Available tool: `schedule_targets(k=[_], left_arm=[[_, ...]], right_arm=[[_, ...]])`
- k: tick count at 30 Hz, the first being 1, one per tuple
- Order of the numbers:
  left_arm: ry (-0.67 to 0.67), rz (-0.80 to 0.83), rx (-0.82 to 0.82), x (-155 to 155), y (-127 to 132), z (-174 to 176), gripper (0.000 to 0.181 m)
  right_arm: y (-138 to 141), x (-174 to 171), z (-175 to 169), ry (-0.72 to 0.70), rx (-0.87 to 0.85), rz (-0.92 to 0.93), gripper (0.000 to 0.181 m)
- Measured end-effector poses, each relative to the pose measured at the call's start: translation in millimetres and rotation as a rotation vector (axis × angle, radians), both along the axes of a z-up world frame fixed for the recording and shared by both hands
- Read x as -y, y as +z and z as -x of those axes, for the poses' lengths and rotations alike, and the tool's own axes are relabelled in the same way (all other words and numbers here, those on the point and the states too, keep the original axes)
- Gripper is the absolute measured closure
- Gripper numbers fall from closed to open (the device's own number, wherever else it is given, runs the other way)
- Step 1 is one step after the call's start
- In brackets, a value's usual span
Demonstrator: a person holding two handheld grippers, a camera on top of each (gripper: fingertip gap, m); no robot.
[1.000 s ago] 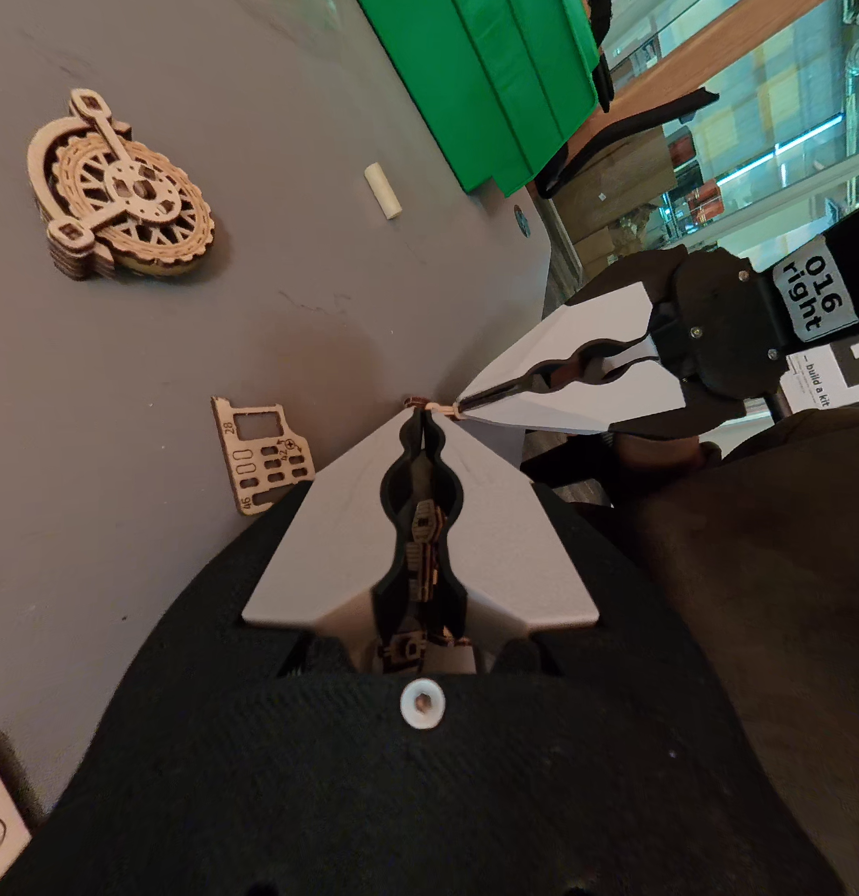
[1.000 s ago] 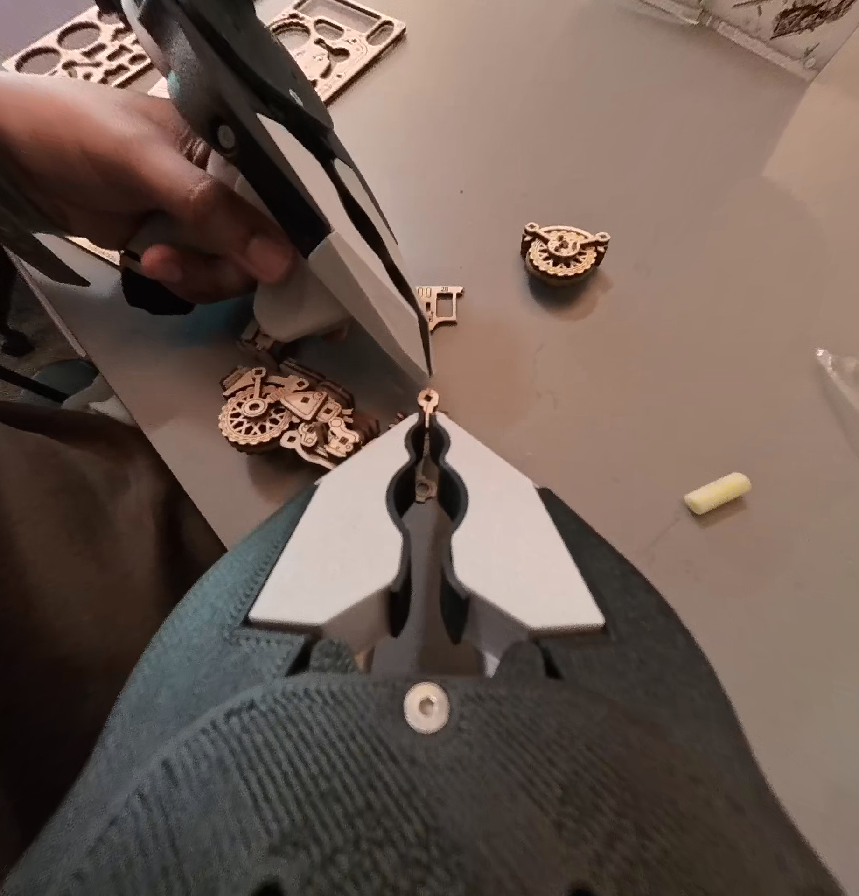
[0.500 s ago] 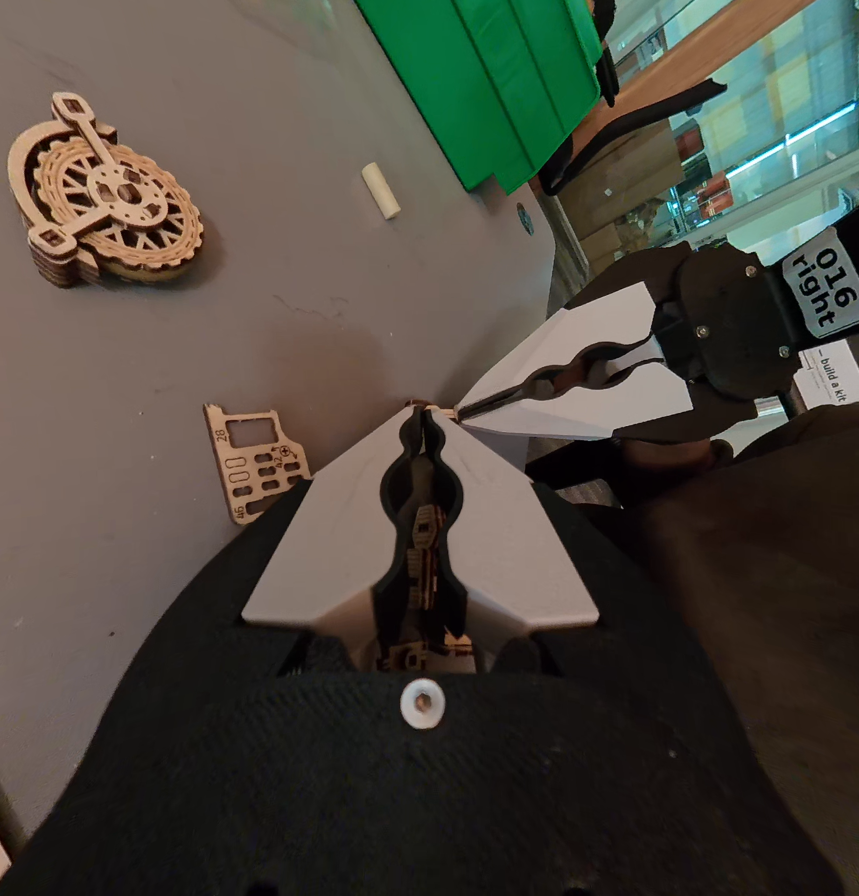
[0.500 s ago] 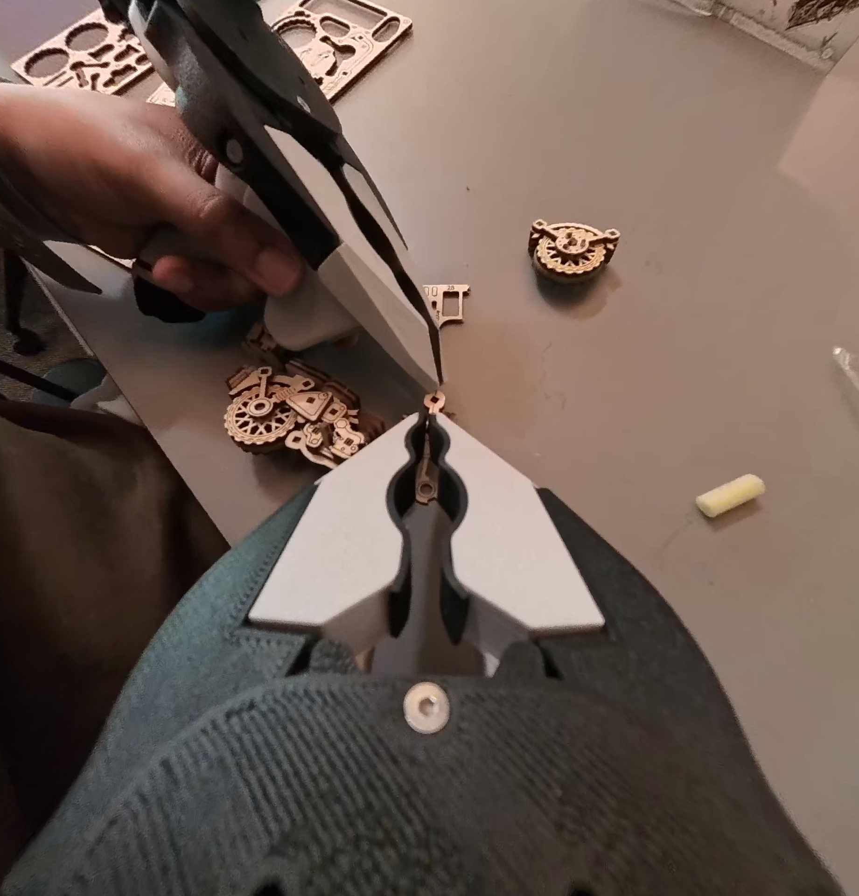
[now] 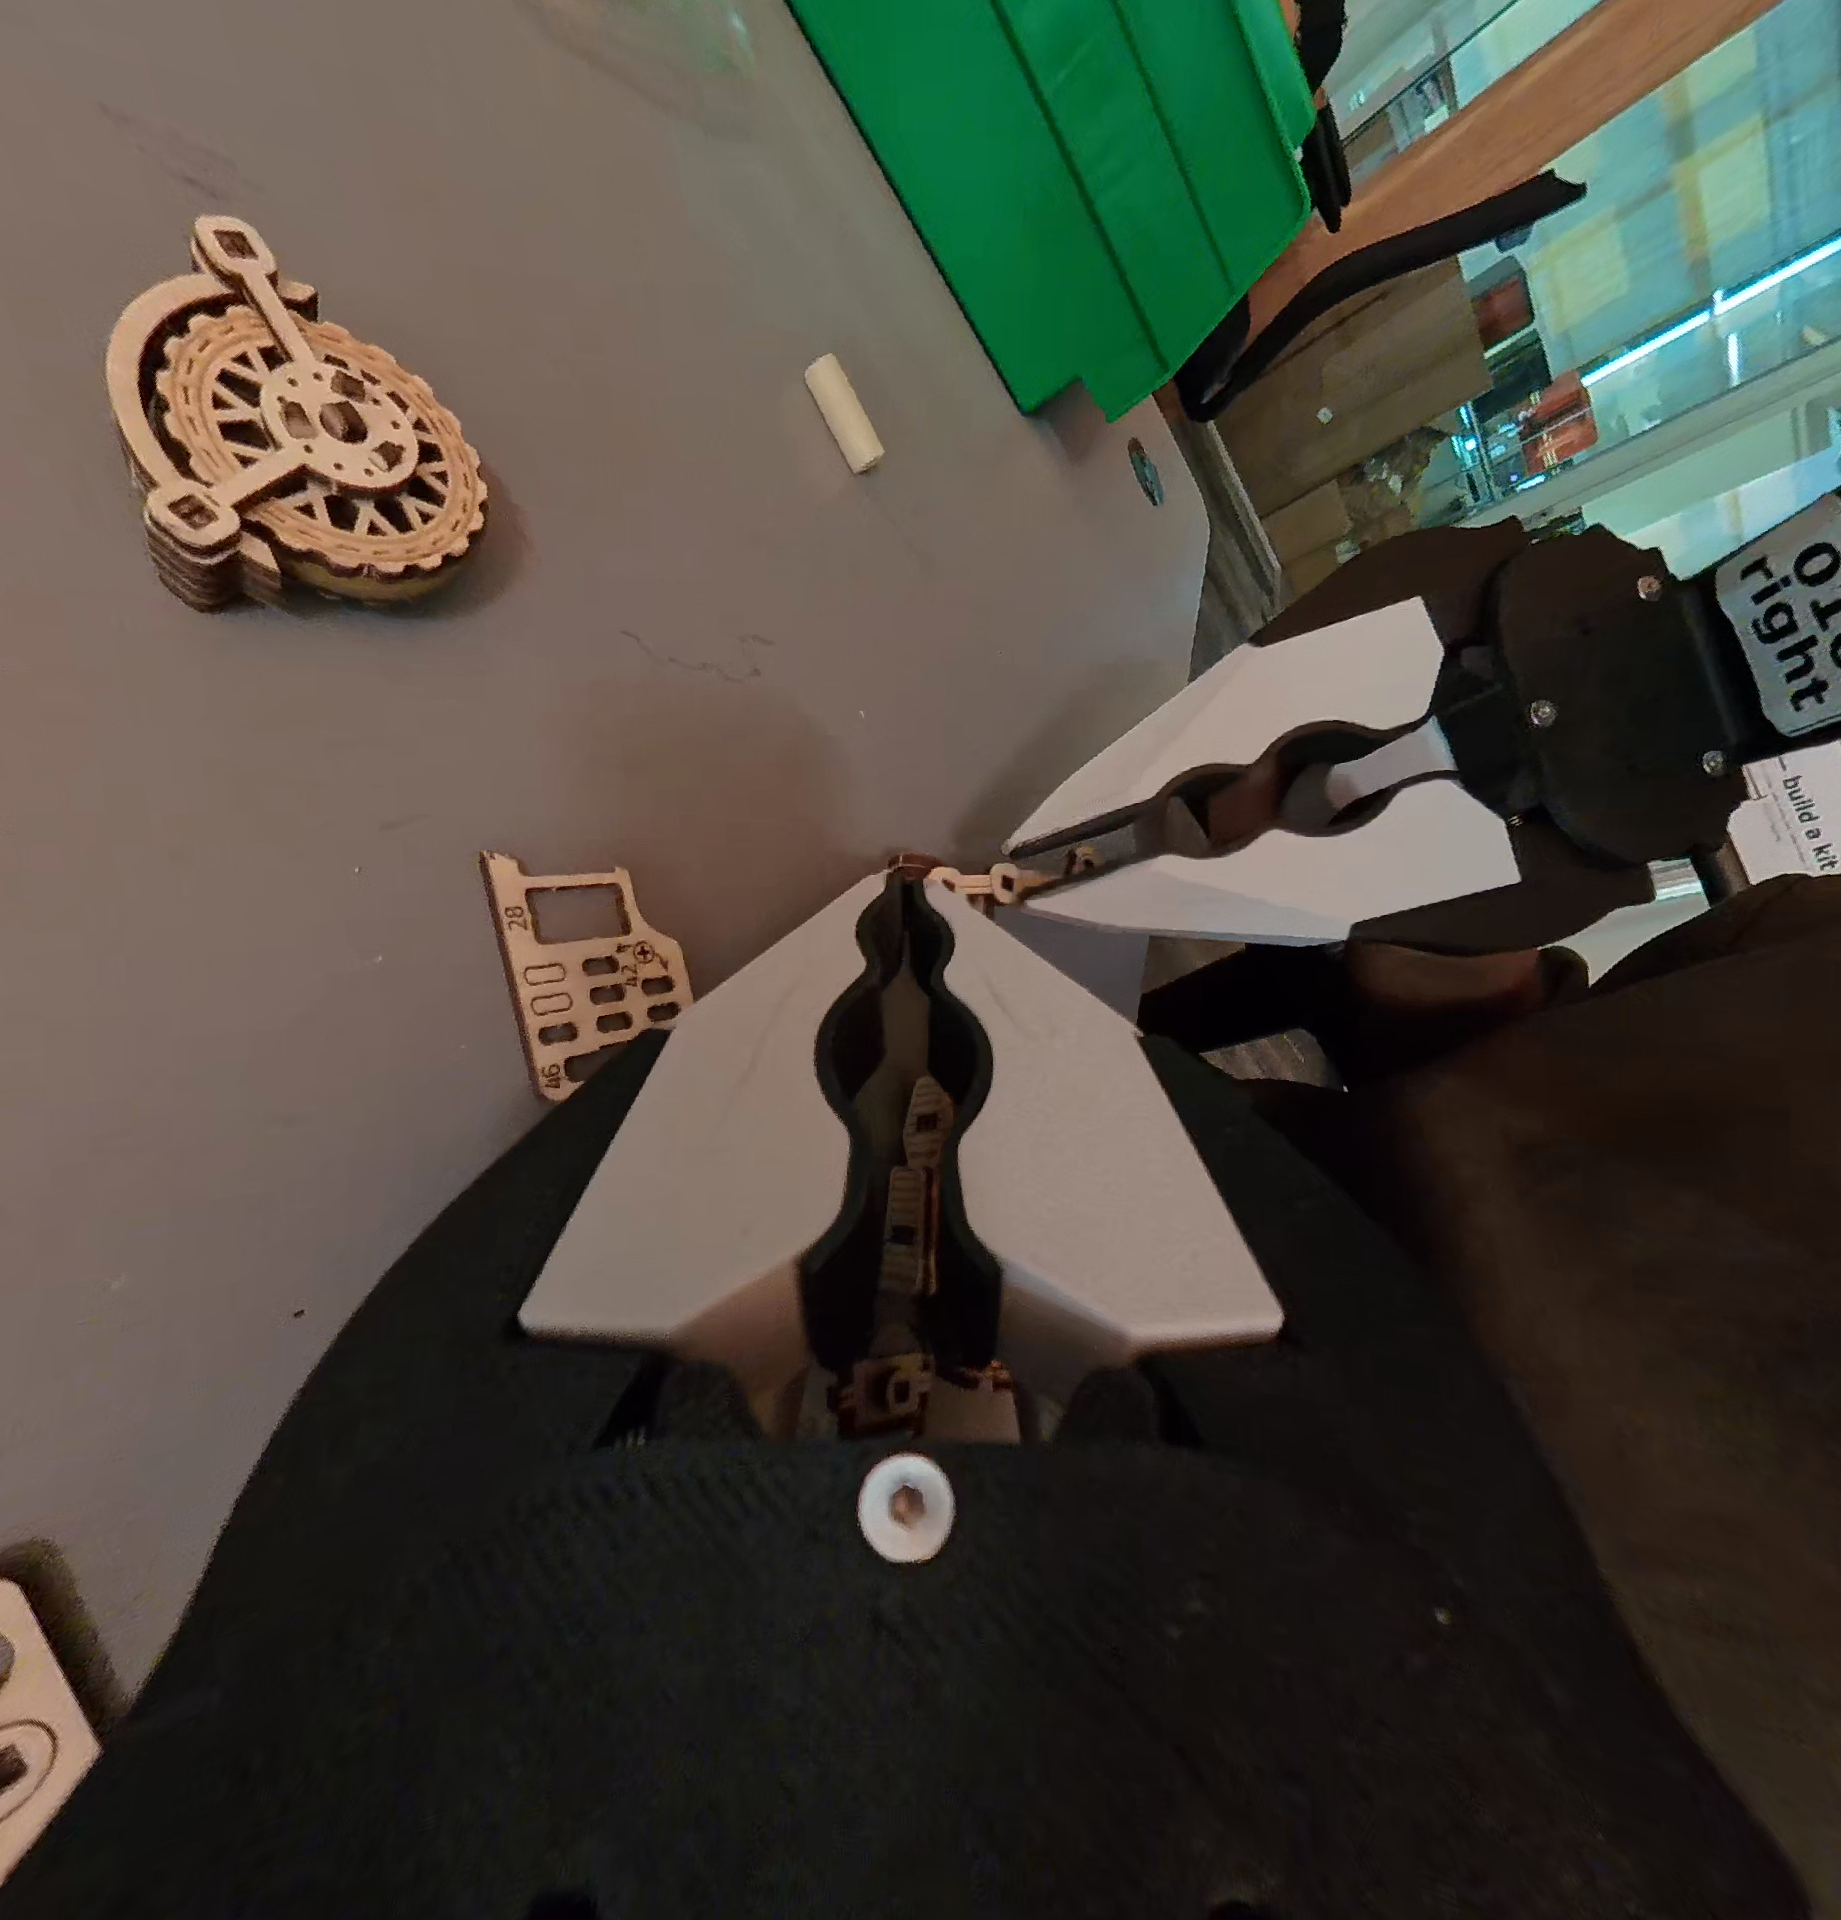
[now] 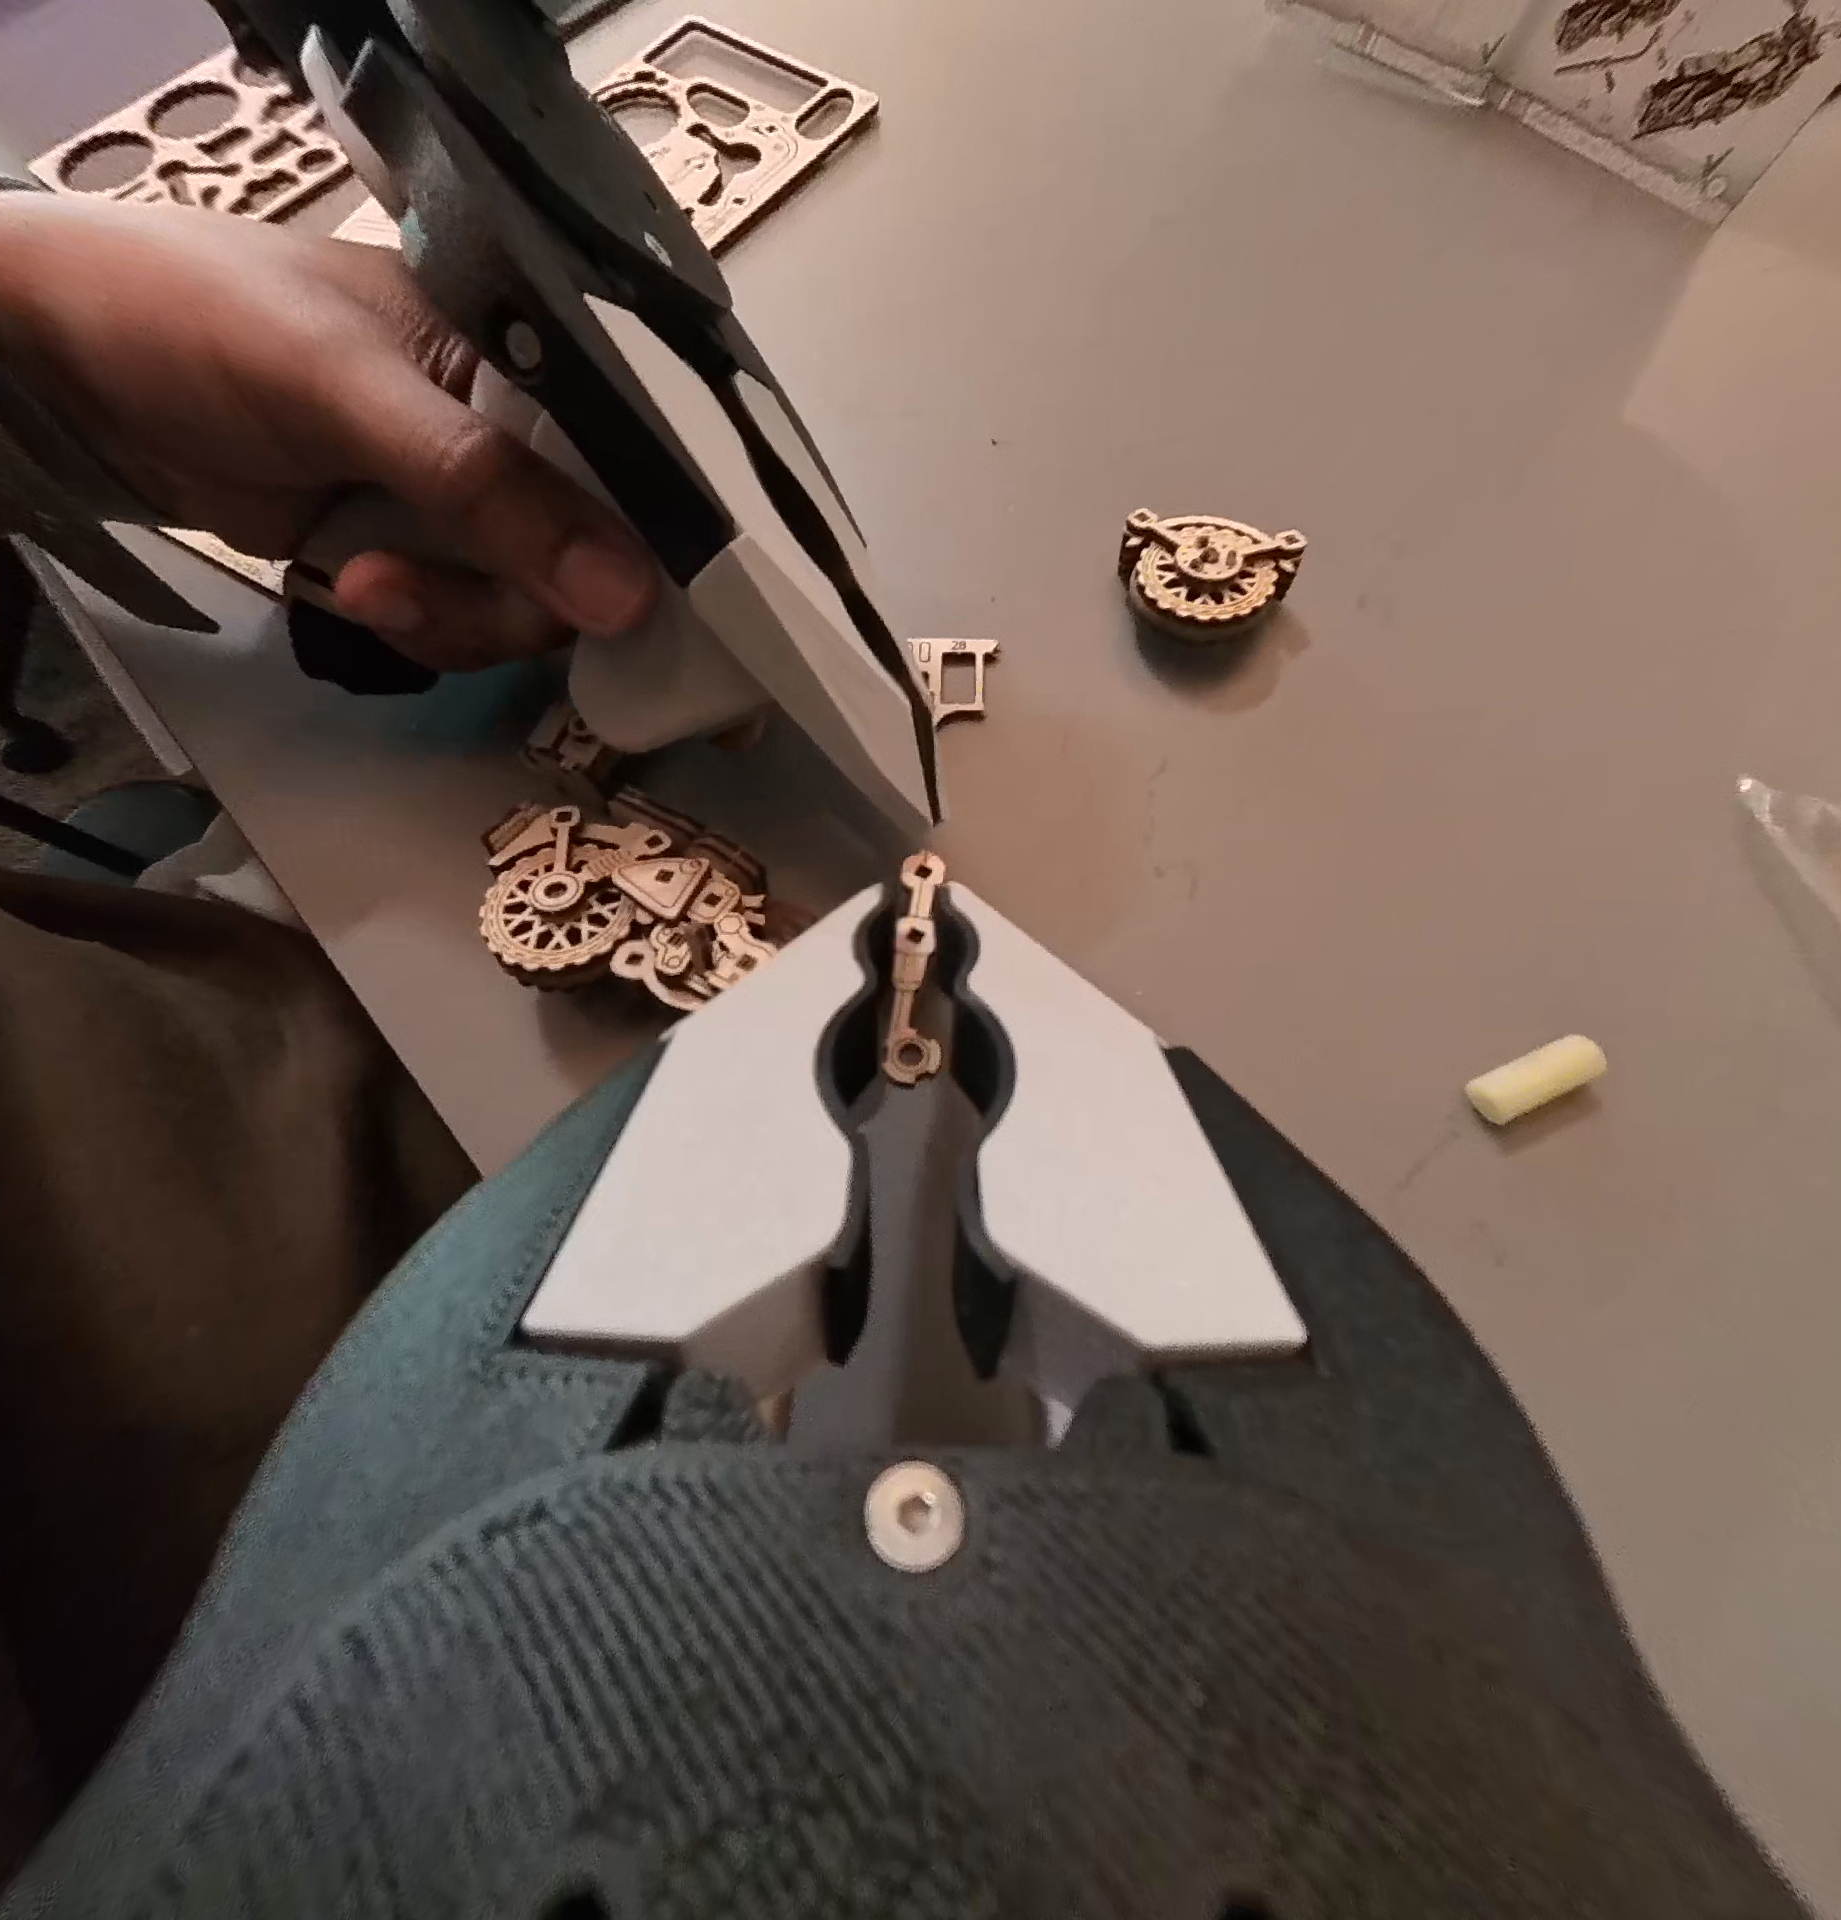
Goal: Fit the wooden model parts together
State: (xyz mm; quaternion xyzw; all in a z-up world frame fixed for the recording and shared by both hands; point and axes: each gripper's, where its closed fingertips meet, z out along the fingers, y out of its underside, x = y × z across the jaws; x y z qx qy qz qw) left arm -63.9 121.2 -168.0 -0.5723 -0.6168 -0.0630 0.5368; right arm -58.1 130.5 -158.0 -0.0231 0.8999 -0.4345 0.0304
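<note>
My right gripper (image 6: 916,896) is shut on a small wooden rod (image 6: 911,961) with a ring end; the rod's square end sticks out past the tips. My left gripper (image 5: 903,883) is shut, and I cannot see anything between its tips. It comes in from the upper left in the right wrist view (image 6: 931,816), its tip just short of the rod's end. In the left wrist view the right gripper (image 5: 1015,883) points at my tip, with the rod (image 5: 973,886) spanning the gap. A wooden engine-like assembly (image 6: 625,920) lies on the table below.
A wooden gear wheel (image 5: 292,416) and a small flat slotted piece (image 5: 583,971) lie on the grey table (image 5: 272,779). A pale cylinder (image 6: 1534,1077) lies to the right. Cut-out sheets (image 6: 729,125) lie at the back left, a green bin (image 5: 1051,177) at the far side. A hand (image 6: 272,416) holds the left gripper. My two grippers' fingertips are within a few centimetres of each other. The small flat slotted piece (image 5: 583,971) lies around 6 centimetres away from my left fingertips. Look for it in the right wrist view (image 6: 925,675) too.
The right gripper has drawn back slightly from the left tip, so more of the small rod shows between them. Both grippers stay shut and nearly in place.
</note>
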Motion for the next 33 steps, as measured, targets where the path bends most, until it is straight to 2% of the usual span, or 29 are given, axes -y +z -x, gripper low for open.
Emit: schedule_targets(k=[12, 33], left_arm=[[-0.03, 0.103, -0.002, -4.2, -9.7, -1.4, 0.181], [-0.087, 0.087, -0.019, -9.2, -8.0, -5.9, 0.181]], right_arm=[[-9.6, 3.0, -0.4, 0.001, -0.05, -0.048, 0.176], [-10.4, 3.1, 1.6, -0.001, -0.039, -0.043, 0.178]])
